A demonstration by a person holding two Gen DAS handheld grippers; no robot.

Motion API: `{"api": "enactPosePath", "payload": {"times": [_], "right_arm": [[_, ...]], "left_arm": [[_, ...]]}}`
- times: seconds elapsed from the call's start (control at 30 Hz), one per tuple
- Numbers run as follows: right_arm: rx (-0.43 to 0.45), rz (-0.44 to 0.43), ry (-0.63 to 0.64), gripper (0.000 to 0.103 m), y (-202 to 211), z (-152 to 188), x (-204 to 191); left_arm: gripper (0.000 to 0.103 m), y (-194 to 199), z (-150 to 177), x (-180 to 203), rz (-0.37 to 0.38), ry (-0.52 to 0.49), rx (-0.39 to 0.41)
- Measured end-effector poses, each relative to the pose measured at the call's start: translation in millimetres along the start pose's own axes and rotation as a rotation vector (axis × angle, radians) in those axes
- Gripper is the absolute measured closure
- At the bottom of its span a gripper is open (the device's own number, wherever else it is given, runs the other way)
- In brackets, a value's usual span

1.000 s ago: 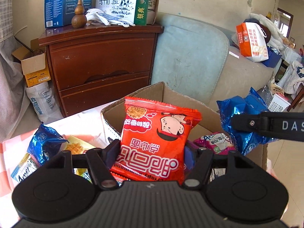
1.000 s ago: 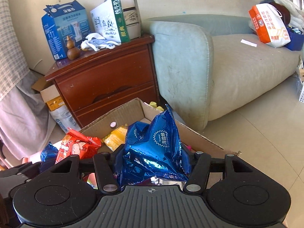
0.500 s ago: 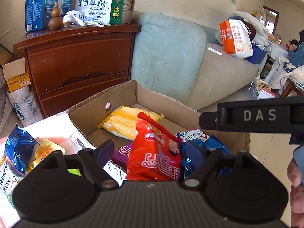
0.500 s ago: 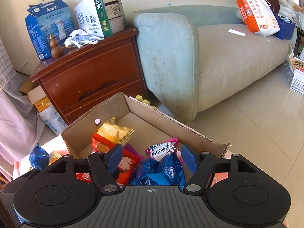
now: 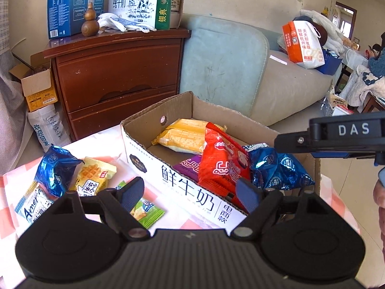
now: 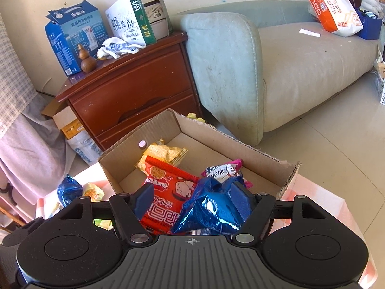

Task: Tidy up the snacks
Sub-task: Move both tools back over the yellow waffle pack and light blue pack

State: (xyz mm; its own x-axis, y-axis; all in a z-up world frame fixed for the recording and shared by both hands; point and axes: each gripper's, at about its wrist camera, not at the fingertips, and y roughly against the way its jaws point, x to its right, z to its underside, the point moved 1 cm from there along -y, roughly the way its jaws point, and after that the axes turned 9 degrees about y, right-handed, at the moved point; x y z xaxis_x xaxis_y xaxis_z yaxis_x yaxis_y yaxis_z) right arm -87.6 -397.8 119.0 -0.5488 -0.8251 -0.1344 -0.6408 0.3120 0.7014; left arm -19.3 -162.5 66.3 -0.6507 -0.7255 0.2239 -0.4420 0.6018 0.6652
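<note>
Now we hold both the left gripper (image 5: 190, 192) and right gripper (image 6: 193, 198) spread and empty over the brown cardboard box (image 5: 182, 192), red (image 5: 222, 166) and blue foil (image 6: 209, 209) snack packets inside, so next we reach for the crinkled blue packet (image 5: 56, 166) on the table.

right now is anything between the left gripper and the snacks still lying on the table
Nothing visible does. The left gripper is open, and the waffle packet, blue foil bag and green packet lie uncovered on the table, left of the cardboard box.
</note>
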Motion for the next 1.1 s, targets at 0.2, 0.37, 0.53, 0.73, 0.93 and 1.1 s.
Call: {"api": "enactPosePath", "payload": {"times": [0.2, 0.37, 0.53, 0.73, 0.93, 1.1], "right_arm": [[0.005, 0.0, 0.009, 0.029, 24, 26, 0], [-0.004, -0.014, -0.001, 0.029, 37, 48, 2], [-0.055, -0.047, 0.042, 0.029, 40, 73, -5], [-0.146, -0.104, 0.037, 0.029, 28, 104, -20], [-0.169, -0.048, 0.039, 0.029, 9, 117, -23], [-0.185, -0.026, 0.001, 0.029, -10, 126, -23]], "left_arm": [[0.017, 17, 14, -24, -0.091, 0.024, -0.027], [0.017, 22, 28, -48, -0.166, 0.066, -0.074], [0.017, 24, 42, -71, -0.226, 0.077, -0.11], [0.017, 20, 52, -92, -0.225, 0.136, -0.169], [0.017, 14, 62, -100, -0.237, 0.144, -0.198], [0.016, 10, 70, -102, -0.244, 0.137, -0.217]]}}
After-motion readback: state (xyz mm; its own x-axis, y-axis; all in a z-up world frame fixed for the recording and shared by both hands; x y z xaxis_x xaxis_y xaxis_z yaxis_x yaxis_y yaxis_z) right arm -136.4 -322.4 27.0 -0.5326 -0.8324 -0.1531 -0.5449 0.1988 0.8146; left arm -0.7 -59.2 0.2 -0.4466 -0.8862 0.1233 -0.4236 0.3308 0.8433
